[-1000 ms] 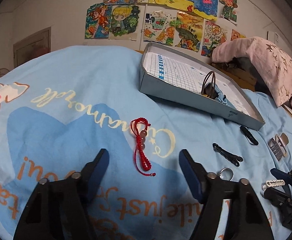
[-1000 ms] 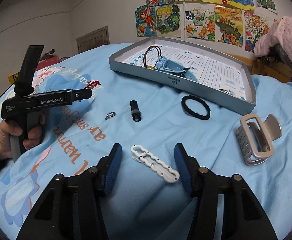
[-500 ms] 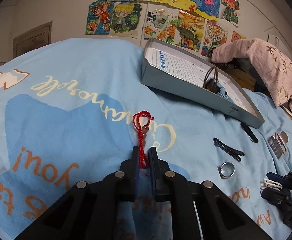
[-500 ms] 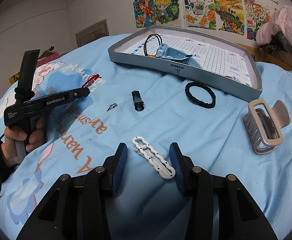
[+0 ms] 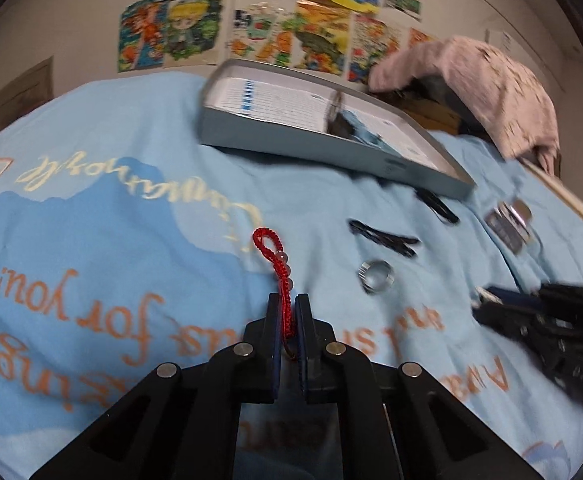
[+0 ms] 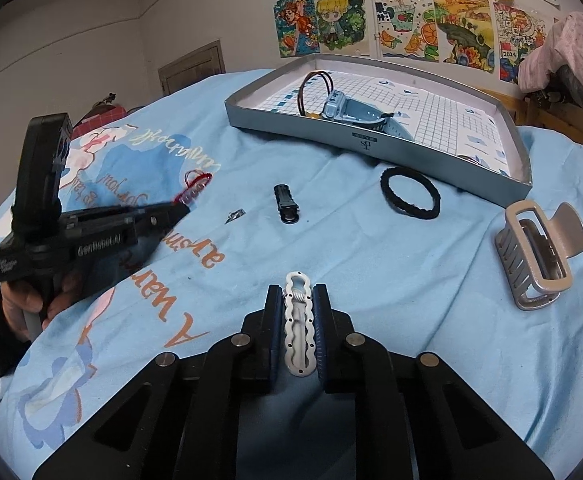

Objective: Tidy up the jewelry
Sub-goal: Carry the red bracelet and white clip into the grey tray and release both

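My left gripper [image 5: 287, 308] is shut on the red braided bracelet [image 5: 277, 264], whose looped end hangs forward over the blue bedsheet; it also shows in the right wrist view [image 6: 193, 190]. My right gripper [image 6: 298, 300] is shut on the white wavy hair clip [image 6: 299, 328]. The grey tray [image 6: 371, 146] lies ahead and holds a grey watch [image 6: 355, 114] and a brown hair tie [image 6: 311, 88]. It shows in the left wrist view too [image 5: 331, 148].
On the sheet lie a silver ring [image 5: 376, 276], two black clips [image 5: 383, 236] [image 5: 437, 208], a black hair tie [image 6: 409, 196], a small black clip [image 6: 286, 208] and a silver claw clip [image 6: 535, 256]. A pink cloth [image 5: 487, 92] lies at the back right.
Both grippers have closed: the left on the red bracelet, the right on the white hair clip. The left gripper has lifted the bracelet and swung toward the tray.
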Available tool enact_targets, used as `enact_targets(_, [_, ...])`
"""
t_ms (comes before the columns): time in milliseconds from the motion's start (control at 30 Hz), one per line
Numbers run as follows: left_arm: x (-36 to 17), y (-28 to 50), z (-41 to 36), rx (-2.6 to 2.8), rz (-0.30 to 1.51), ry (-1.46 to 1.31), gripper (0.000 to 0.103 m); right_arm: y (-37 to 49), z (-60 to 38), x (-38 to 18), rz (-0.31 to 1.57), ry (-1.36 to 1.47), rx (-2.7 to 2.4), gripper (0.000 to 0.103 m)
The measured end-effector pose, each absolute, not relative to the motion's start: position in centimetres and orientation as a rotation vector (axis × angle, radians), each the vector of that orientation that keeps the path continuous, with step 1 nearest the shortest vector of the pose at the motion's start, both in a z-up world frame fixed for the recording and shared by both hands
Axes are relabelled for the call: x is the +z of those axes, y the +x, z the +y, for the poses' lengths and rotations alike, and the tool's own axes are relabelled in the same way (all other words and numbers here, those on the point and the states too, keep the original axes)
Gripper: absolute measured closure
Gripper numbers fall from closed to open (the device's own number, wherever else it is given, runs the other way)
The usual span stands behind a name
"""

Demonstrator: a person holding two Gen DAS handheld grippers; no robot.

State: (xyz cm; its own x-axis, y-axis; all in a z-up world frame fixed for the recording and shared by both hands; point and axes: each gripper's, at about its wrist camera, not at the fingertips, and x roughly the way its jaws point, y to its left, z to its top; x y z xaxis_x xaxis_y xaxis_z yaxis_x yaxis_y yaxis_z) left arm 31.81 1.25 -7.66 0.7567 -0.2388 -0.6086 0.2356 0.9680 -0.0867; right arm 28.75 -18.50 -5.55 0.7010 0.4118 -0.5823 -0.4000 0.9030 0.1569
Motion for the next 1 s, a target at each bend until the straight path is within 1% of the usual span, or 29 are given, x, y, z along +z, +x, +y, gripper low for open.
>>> enact_targets(300, [-4.6,30.0,-0.6,-0.274,0.623,0.061,0.098,28.4,-19.6,-4.7,0.596,0.079,0.466,0.09])
enact_targets(433, [-2.6,30.7,-1.0,-0.262,0.625,0.02,0.098,28.9,-20.7,-3.6,0.538,0.125,0.45,0.09])
enact_targets(633, [1.2,34.3,-1.6,-0.165,0.572,-0.036,0.098,31.5,-22.5,-2.5,0.474,0.213,0.405,0.09])
enact_targets(733, [2.2,36.5,-1.9,-0.129,0.56,-0.064,0.098,33.0,-23.2,-1.9,0.438,0.257,0.378,0.09])
enact_targets(867, [2.3,39.9,-1.9,-0.09,0.567,-0.108,0.098,36.0,-23.4,-1.0,0.418,0.278,0.302,0.09])
enact_targets(1000, [1.8,42.7,-2.4,-0.073,0.581,-0.072,0.098,38.3,-22.9,-0.5,0.398,0.262,0.266,0.09])
